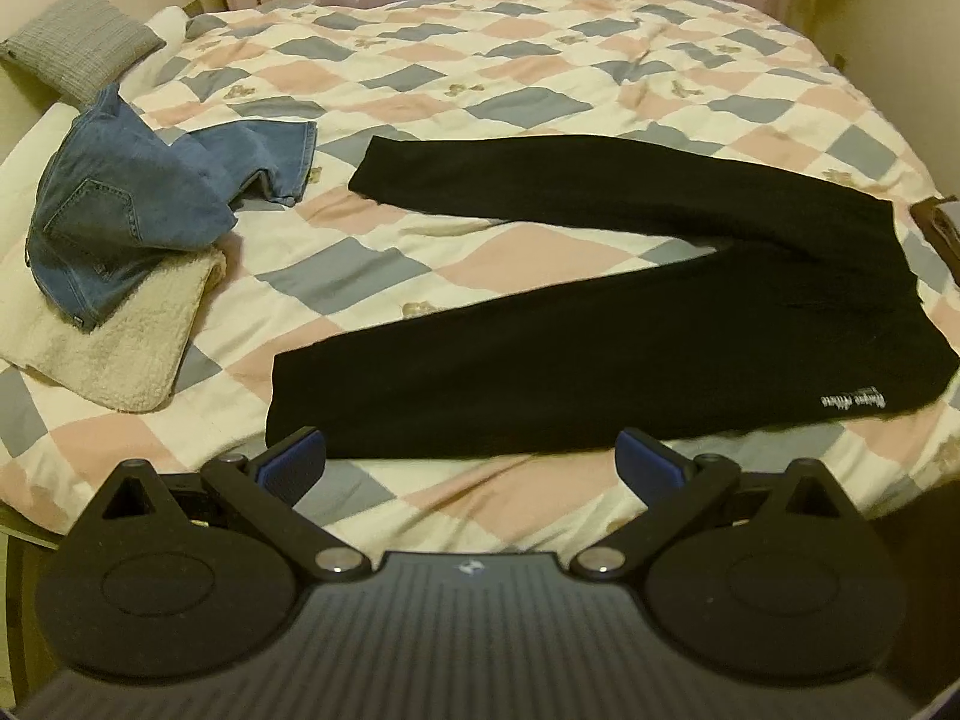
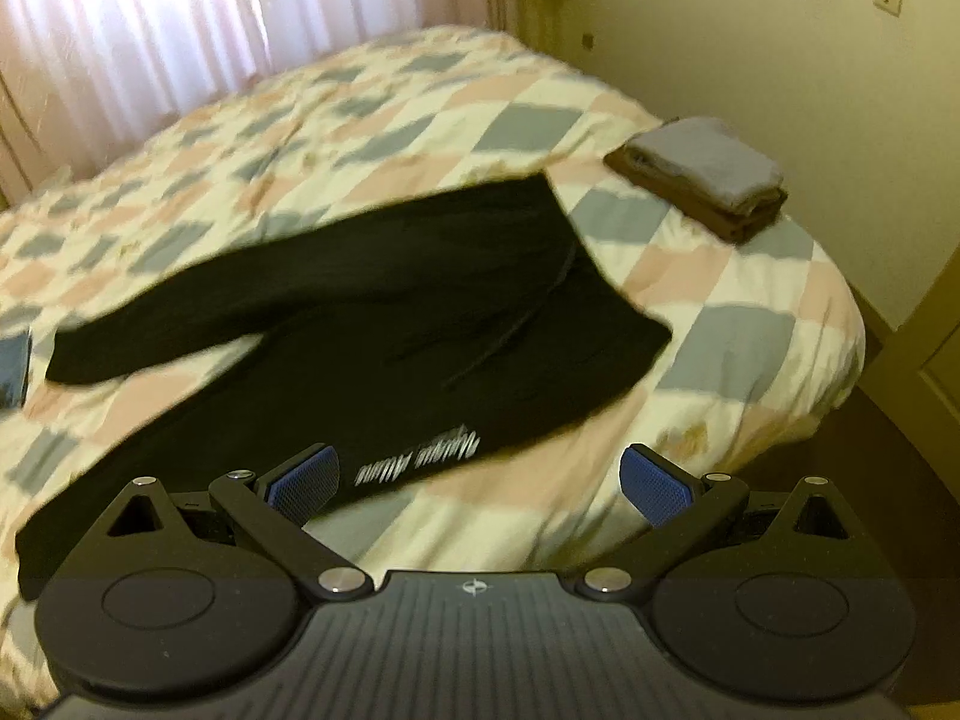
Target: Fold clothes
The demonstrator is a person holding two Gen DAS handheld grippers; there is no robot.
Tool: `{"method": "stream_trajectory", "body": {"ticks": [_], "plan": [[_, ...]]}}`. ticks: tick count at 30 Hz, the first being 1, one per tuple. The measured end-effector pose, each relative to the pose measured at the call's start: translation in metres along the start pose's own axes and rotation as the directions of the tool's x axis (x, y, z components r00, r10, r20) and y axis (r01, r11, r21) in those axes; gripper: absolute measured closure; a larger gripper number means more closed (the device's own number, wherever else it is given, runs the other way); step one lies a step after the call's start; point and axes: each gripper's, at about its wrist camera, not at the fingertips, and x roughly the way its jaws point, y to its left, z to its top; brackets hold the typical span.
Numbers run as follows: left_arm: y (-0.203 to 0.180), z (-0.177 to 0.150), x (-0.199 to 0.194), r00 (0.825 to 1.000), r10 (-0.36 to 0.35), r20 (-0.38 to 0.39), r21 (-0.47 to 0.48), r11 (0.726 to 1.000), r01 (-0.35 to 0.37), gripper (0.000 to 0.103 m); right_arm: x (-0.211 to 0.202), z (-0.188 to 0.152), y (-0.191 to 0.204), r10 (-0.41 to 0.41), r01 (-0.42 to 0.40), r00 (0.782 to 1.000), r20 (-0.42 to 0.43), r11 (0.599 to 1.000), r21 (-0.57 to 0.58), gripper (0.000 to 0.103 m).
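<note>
Lying flat on the pink, grey and cream checked quilt [image 1: 480, 90], the black trousers [image 1: 600, 312] were seen with legs spread; the left gripper [image 1: 471, 462] and right gripper [image 2: 480, 480] were held wide apart, empty, above them.

Quilt [image 1: 372, 276]: diamond patchwork in pink, grey-blue and cream, covering the whole bed. Grey woven cushion [image 1: 78, 42]: far left corner, tilted against the wall. Cream fleece mat [image 1: 126, 348]: left side, lying on the quilt. Pink sheer curtains [image 2: 138, 18]: behind the bed's far edge, backlit.
</note>
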Motion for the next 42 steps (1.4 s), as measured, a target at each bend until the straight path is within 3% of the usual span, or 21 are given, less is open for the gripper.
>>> {"method": "stream_trajectory", "body": {"ticks": [3,6,11,16,26,30,36,38,40,42], "plan": [[-0.014,0.017,0.011,1.0,-0.008,0.01,-0.018,1.0,0.008,0.001,0.017,0.022,-0.026,0.036,-0.037,0.998,0.045,0.999,0.022,0.003],[-0.037,0.04,0.025,0.999,-0.042,0.02,-0.032,0.999,0.042,0.001,0.035,0.047,-0.052,0.084,-0.088,0.993,0.08,0.995,0.044,0.016],[-0.087,0.083,0.054,0.999,-0.046,0.017,0.003,0.999,0.046,0.001,0.101,0.097,-0.087,0.182,-0.185,0.982,0.047,0.982,0.047,0.053],[-0.126,0.113,0.095,0.999,-0.038,-0.017,0.023,0.999,0.038,0.001,0.18,0.14,-0.11,0.248,-0.248,0.969,-0.011,0.969,0.017,0.078],[-0.171,0.166,0.208,0.988,-0.148,0.052,0.125,0.982,0.141,0.002,0.339,0.225,-0.154,0.368,-0.374,0.921,-0.132,0.927,-0.029,0.075],[-0.173,0.191,0.263,0.982,-0.167,0.083,0.152,0.976,0.154,0.002,0.388,0.237,-0.153,0.347,-0.357,0.931,-0.114,0.93,-0.083,0.074],[-0.171,0.215,0.304,0.978,-0.204,0.046,0.102,0.975,0.198,0.004,0.434,0.254,-0.145,0.337,-0.348,0.937,-0.092,0.924,-0.159,0.069],[-0.172,0.22,0.312,0.978,-0.205,0.037,0.11,0.974,0.2,0.004,0.445,0.258,-0.144,0.377,-0.391,0.919,-0.116,0.909,-0.144,0.076],[-0.173,0.224,0.317,0.979,-0.199,0.034,0.123,0.973,0.194,0.004,0.45,0.263,-0.145,0.419,-0.435,0.899,-0.126,0.888,-0.149,0.098],[-0.174,0.228,0.32,0.98,-0.194,0.048,0.135,0.973,0.187,0.006,0.449,0.273,-0.16,0.51,-0.513,0.857,-0.065,0.857,-0.037,0.098]]}}
